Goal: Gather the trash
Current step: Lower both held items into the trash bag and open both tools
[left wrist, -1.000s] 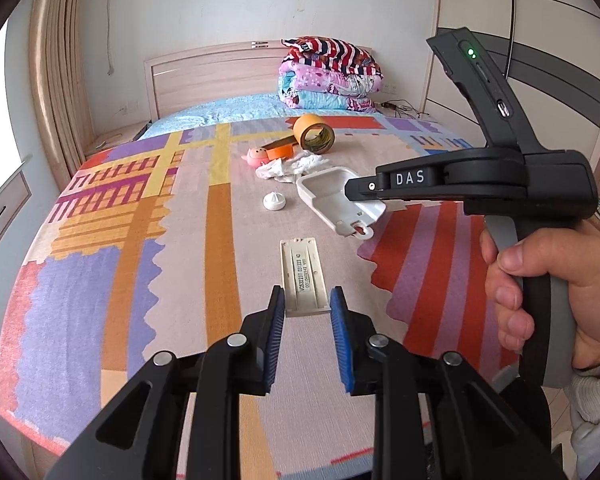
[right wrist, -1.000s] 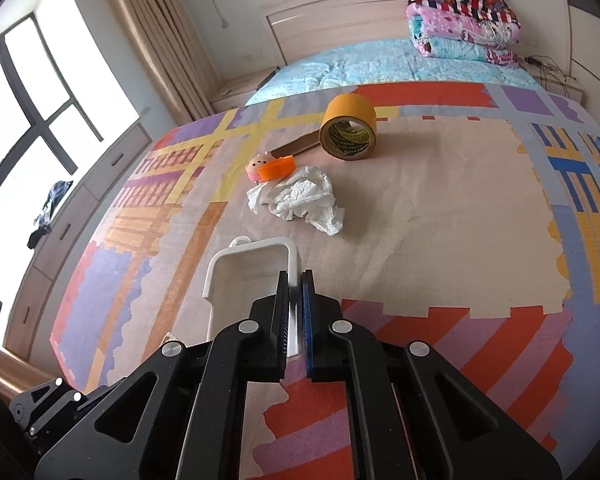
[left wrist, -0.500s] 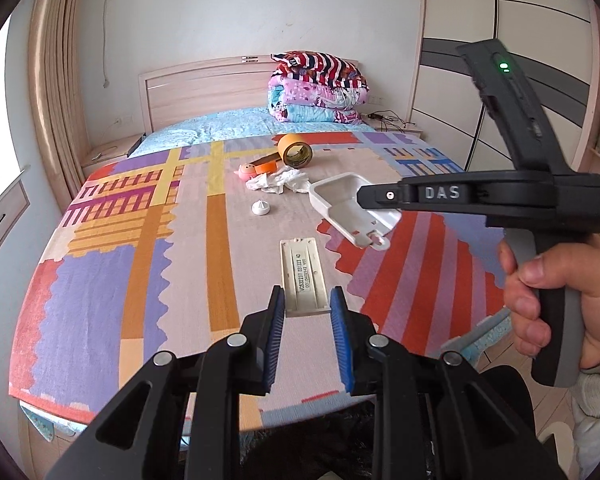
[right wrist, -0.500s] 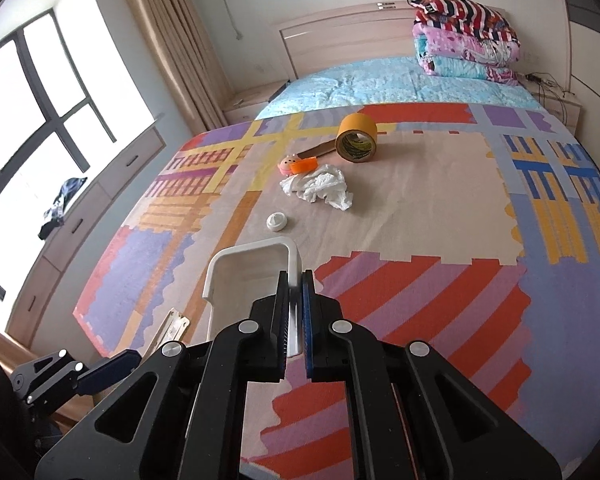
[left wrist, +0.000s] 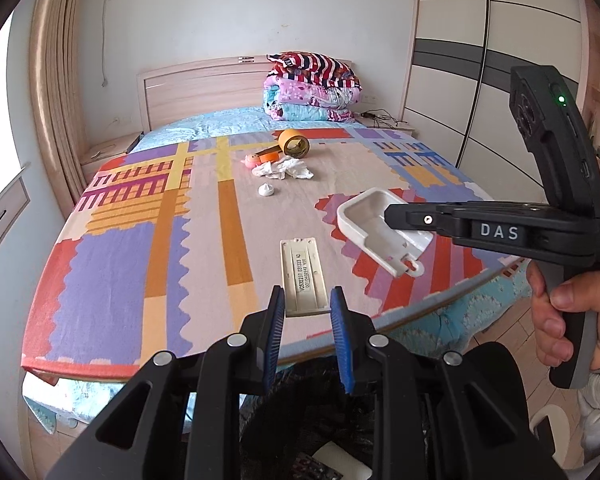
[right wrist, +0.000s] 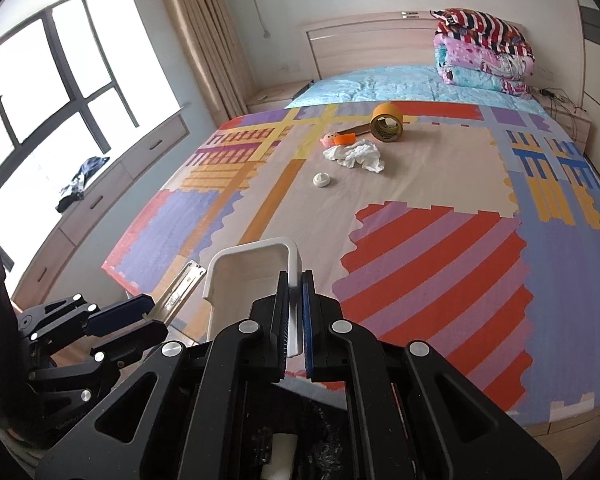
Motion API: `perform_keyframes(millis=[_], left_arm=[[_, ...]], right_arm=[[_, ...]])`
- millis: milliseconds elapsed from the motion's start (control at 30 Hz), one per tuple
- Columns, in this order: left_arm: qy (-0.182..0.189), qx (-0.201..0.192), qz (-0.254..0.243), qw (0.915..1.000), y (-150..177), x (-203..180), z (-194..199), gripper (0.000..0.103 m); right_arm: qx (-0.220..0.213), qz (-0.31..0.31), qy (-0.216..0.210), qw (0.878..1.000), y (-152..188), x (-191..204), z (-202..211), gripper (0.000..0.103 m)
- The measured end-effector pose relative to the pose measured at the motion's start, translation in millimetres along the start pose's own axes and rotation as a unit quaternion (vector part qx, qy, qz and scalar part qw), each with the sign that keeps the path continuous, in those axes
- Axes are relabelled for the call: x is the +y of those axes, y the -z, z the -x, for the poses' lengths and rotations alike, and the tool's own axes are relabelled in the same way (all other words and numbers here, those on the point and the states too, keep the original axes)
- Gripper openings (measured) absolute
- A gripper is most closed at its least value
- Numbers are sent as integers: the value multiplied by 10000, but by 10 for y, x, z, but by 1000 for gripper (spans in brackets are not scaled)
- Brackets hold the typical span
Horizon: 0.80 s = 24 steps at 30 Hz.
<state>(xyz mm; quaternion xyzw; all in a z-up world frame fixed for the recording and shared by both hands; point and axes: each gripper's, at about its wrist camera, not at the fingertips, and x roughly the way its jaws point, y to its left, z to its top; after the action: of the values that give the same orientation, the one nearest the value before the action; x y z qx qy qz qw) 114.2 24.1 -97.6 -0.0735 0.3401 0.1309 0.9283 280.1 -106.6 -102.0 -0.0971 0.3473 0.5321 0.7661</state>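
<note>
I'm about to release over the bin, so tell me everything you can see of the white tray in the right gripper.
The white tray looks like hard, glossy plastic: a shallow open rectangle with rounded corners and raised walls, empty inside, with a small ring tab at one end. The right gripper is shut on one side wall. The tray hangs in the air, tilted, near the bed's foot edge, touching nothing else.

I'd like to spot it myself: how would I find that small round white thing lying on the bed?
Start at the bed's patchwork cover and find the yellow tape roll toward the headboard. Just in front lies a crumpled white tissue. Nearer the foot sits the small white cap: the only round, smooth, domed piece, lying apart.
</note>
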Motion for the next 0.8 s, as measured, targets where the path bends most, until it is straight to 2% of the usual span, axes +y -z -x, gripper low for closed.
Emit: perform_keyframes(millis=[200, 300, 433, 667, 800], left_arm=[[259, 191, 26, 9995, 257, -4, 126, 23], [272, 299, 48, 9992, 403, 17, 173, 23], [364, 586, -24, 9976, 580, 49, 162, 23], [454, 1179, -338, 9914, 933, 6, -30, 23], [487, 1378, -377, 9886, 1047, 10, -165, 23]], right_arm=[[147, -14, -190, 9997, 278, 105, 33, 7], [382, -160, -381, 9984, 459, 110, -22, 7], [615, -114, -424, 9971, 685, 201, -64, 7], [975, -35, -345, 9946, 1016, 291, -192, 7], [1216, 12, -211, 9924, 1203, 290, -321, 7]])
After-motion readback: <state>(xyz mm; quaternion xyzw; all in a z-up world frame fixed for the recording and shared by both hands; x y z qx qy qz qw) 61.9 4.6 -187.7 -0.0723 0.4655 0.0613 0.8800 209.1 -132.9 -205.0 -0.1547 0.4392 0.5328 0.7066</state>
